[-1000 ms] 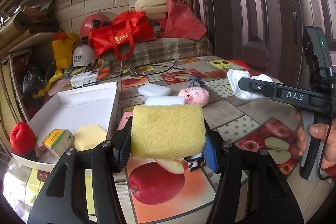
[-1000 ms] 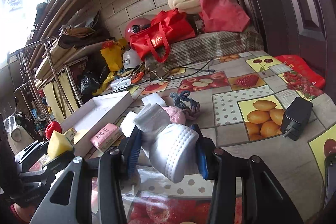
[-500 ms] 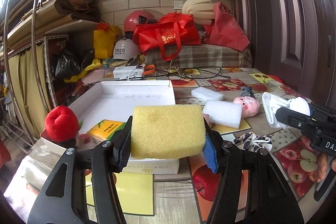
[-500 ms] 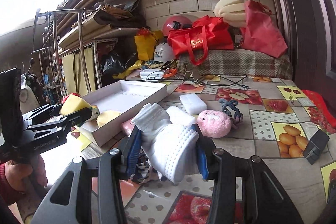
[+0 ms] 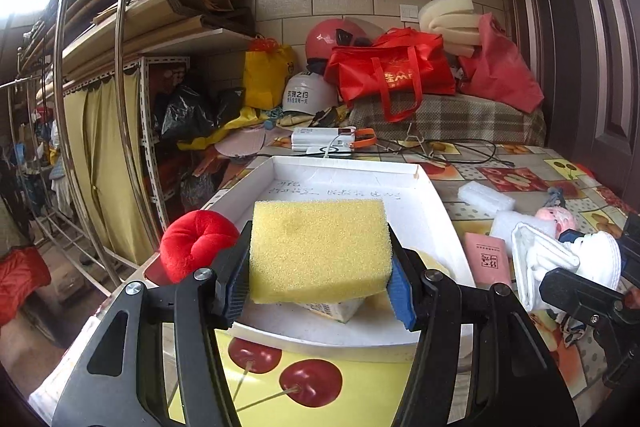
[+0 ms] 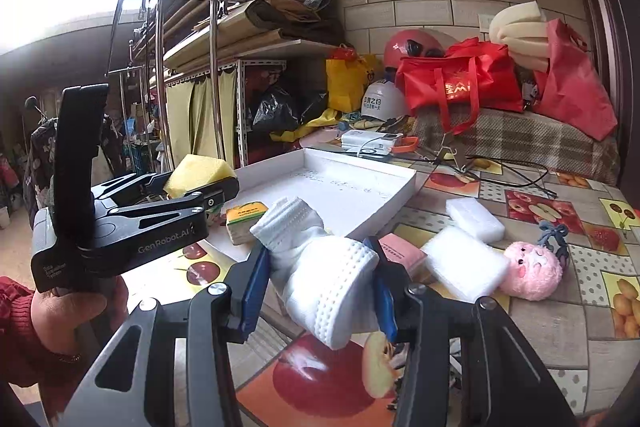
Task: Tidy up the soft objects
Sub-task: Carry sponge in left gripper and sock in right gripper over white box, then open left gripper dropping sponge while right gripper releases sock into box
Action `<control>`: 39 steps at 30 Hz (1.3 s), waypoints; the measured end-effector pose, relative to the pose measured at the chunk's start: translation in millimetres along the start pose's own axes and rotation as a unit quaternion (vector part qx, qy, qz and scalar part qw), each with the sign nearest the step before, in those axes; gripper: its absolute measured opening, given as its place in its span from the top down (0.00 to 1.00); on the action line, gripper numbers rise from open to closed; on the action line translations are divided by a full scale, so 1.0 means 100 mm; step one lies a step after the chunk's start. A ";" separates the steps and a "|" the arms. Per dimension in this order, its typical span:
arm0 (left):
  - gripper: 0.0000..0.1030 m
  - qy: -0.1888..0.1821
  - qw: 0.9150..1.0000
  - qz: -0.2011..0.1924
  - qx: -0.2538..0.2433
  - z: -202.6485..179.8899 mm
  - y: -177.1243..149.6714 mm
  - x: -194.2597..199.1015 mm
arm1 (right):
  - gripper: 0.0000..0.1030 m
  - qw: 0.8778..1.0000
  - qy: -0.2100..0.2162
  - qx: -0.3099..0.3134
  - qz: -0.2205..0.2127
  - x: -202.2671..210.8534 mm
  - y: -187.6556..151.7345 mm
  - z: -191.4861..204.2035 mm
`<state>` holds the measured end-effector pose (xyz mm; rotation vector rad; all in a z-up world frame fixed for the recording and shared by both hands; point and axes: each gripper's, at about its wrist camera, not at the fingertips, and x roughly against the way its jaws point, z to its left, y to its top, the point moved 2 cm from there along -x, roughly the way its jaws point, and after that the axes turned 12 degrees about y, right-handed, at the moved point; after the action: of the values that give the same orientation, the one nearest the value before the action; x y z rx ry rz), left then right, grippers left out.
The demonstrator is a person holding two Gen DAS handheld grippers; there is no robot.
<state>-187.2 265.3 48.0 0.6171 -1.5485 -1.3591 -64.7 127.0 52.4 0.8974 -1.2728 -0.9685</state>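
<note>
My left gripper (image 5: pixel 318 287) is shut on a yellow sponge (image 5: pixel 320 249) and holds it over the near end of a shallow white box (image 5: pixel 430 191). In the right wrist view the same sponge (image 6: pixel 198 171) sits in the left gripper at the box's (image 6: pixel 400 183) left corner. My right gripper (image 6: pixel 320 291) is shut on a rolled white sock (image 6: pixel 324 271), held above the tablecloth just right of the box. That sock (image 5: pixel 568 259) also shows at the right edge of the left wrist view. A red plush apple (image 5: pixel 196 245) rests at the box's near left corner.
A small yellow-green carton (image 6: pixel 244 221) lies in the box. On the fruit-print tablecloth lie a pink packet (image 6: pixel 402 253), two white foam blocks (image 6: pixel 464 263) (image 6: pixel 474 219) and a pink plush toy (image 6: pixel 530 271). Red bags (image 5: pixel 390 71), helmets and cables crowd the far end; a metal rack (image 5: pixel 80 147) stands left.
Both grippers have swung left toward the white box with their loads. The sponge now hangs over the box's near end, and the sock has come up beside the box.
</note>
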 end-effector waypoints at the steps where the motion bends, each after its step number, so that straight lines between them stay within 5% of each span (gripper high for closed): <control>1: 0.43 0.007 1.000 0.002 0.005 0.03 0.02 -0.06 | 0.56 1.000 0.002 -0.005 0.000 -0.05 0.02 0.00; 12: 0.43 0.046 0.997 0.004 0.056 0.26 0.17 -0.51 | 0.55 0.999 -0.005 -0.040 0.007 -0.58 0.19 -0.06; 20: 0.43 0.040 0.994 0.048 0.084 0.37 0.17 -0.71 | 0.55 0.999 -0.022 -0.029 0.035 -0.97 0.32 -0.07; 28: 0.43 0.035 0.996 0.078 0.020 0.11 0.17 -0.83 | 0.52 0.995 -0.029 -0.063 0.077 -1.18 0.30 -0.19; 32: 0.39 0.045 0.995 0.083 0.025 0.15 0.16 -0.85 | 0.37 0.992 -0.046 -0.081 0.081 -1.18 0.28 -0.26; 34: 0.21 0.055 0.994 0.085 0.036 0.20 0.16 -0.86 | 0.20 0.991 -0.049 -0.098 0.075 -1.15 0.28 -0.33; 36: 0.10 0.062 0.993 0.089 0.040 0.22 0.15 -0.87 | 0.13 0.991 -0.045 -0.108 0.068 -1.12 0.28 -0.36; 39: 0.10 0.072 0.993 0.082 0.046 0.25 0.15 -0.83 | 0.01 0.991 -0.049 -0.108 0.061 -1.09 0.29 -0.35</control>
<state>-171.0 351.6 37.4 0.6161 -1.5160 -1.1017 -32.3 239.7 38.5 0.6036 -1.2636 -1.0405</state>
